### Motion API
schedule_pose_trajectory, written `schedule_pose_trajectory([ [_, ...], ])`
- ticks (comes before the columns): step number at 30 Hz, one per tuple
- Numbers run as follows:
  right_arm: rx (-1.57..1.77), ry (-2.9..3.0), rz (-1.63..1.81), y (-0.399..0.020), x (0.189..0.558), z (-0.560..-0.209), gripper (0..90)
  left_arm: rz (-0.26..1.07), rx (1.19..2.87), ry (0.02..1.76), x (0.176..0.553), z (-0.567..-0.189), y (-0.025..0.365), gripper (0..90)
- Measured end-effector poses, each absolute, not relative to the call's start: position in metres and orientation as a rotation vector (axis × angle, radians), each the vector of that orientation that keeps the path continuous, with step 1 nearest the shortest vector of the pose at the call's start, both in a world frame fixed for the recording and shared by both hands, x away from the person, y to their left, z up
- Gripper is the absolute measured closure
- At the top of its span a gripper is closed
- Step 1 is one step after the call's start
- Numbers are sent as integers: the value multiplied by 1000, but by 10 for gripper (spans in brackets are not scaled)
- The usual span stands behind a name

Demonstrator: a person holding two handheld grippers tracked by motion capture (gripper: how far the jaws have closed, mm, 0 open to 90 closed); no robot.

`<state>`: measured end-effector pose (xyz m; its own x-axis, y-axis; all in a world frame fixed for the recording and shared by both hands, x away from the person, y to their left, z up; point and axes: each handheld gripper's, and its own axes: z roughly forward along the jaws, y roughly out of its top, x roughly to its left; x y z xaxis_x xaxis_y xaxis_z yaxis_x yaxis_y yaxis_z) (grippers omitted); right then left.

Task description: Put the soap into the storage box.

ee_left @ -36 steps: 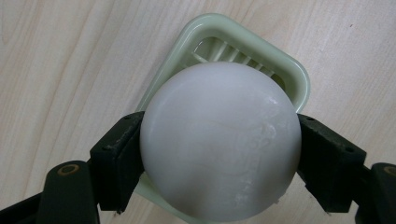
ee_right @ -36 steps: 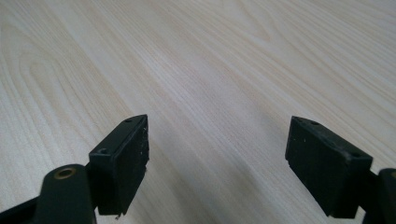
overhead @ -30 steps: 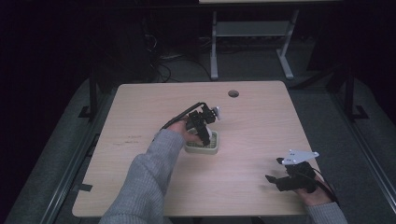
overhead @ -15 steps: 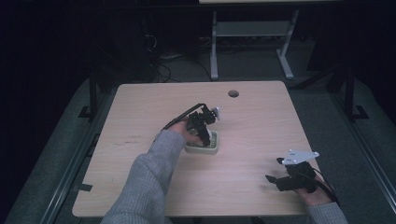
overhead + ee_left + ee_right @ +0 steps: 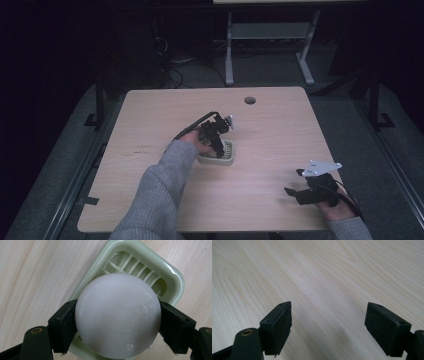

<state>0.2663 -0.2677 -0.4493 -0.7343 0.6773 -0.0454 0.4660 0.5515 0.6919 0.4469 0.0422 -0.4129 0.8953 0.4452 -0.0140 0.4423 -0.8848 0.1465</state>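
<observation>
Left tongs point(image 5: 117, 322) pinching round white soap bar point(image 5: 117, 315) just above pale green slatted soap dish point(image 5: 172, 277) mid-counter point(image 5: 150, 120), right tongs point(image 5: 328, 327) spread wide, nothing between, low over bare wood near front right edge.

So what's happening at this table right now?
A person is working at a wooden table with a hand-held gripper in each hand. The left gripper has its jaws closed on a round white bar of soap and holds it right over a pale green soap dish near the middle of the table. Whether the soap touches the dish is hard to tell. The right gripper is open, holding nothing, low over bare wood at the near right corner.
</observation>
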Motion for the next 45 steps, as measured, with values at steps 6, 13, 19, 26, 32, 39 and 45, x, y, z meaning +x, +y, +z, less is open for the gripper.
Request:
schedule_pose_trajectory([
  [6,945,2482,975,-268,266,-449,211,24,2915,696,448,-414,43,225],
  [13,938,2482,975,-268,266,-449,211,27,2926,694,448,-415,43,224],
  [19,942,2482,975,-268,266,-449,211,39,2914,688,446,-412,45,219],
  [26,946,2492,970,-267,266,-449,212,49,2873,678,444,-400,50,224],
  [32,940,2493,965,-266,266,-449,212,70,2855,696,441,-394,62,226],
  [39,943,2492,964,-266,266,-450,212,73,2838,715,435,-394,77,229],
  [45,945,2495,967,-266,266,-450,212,37,2835,721,428,-399,82,239],
])
